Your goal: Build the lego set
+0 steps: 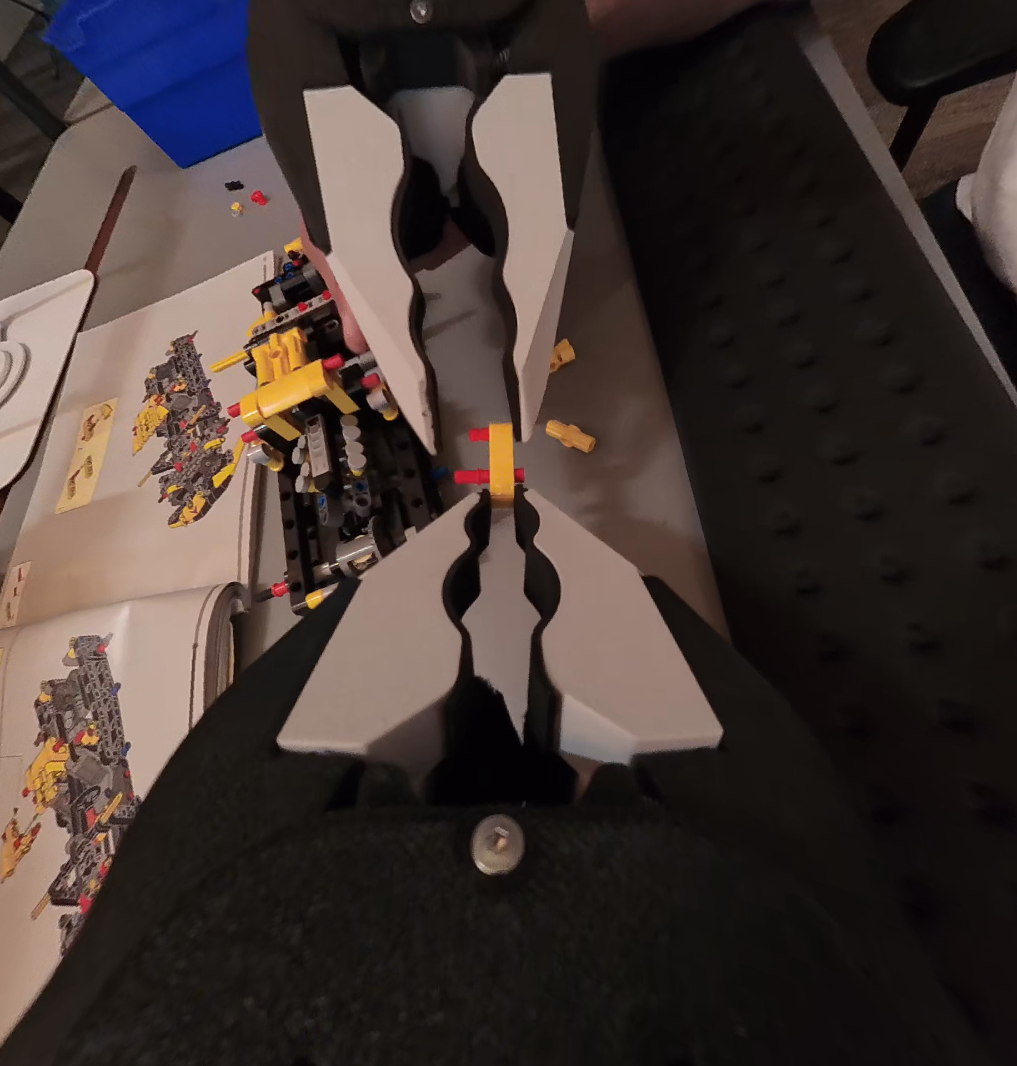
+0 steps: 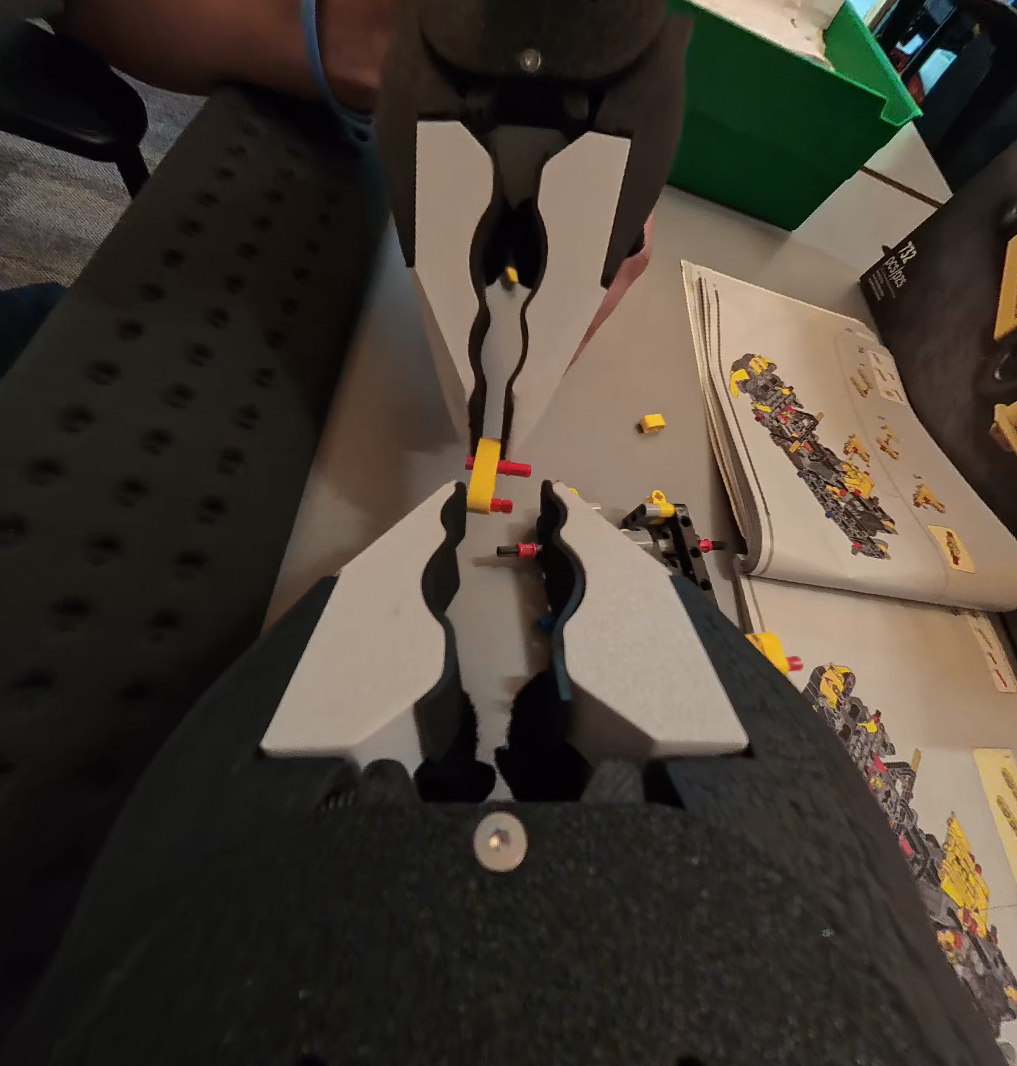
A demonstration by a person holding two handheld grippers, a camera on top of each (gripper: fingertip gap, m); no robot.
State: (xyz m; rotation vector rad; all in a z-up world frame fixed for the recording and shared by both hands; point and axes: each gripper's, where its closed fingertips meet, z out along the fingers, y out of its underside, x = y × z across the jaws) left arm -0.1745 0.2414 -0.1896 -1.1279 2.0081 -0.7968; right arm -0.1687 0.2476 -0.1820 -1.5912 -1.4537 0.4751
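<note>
Our left gripper (image 1: 499, 500) pinches the light, rigid, slick short yellow plastic beam with red pins (image 1: 500, 464) by its end, while our right gripper (image 2: 503, 490) stands open around its free end, the best hold.

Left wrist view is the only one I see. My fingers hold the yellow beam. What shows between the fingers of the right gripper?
Observer: A black axle with a red bush shows between the fingers of the right gripper.
Operator: Is there another container?
Observer: Yes, a green bin stands beyond the left gripper, which holds the yellow beam.
Operator: And the set's box?
Observer: A dark box lies beside the open booklet.
</note>
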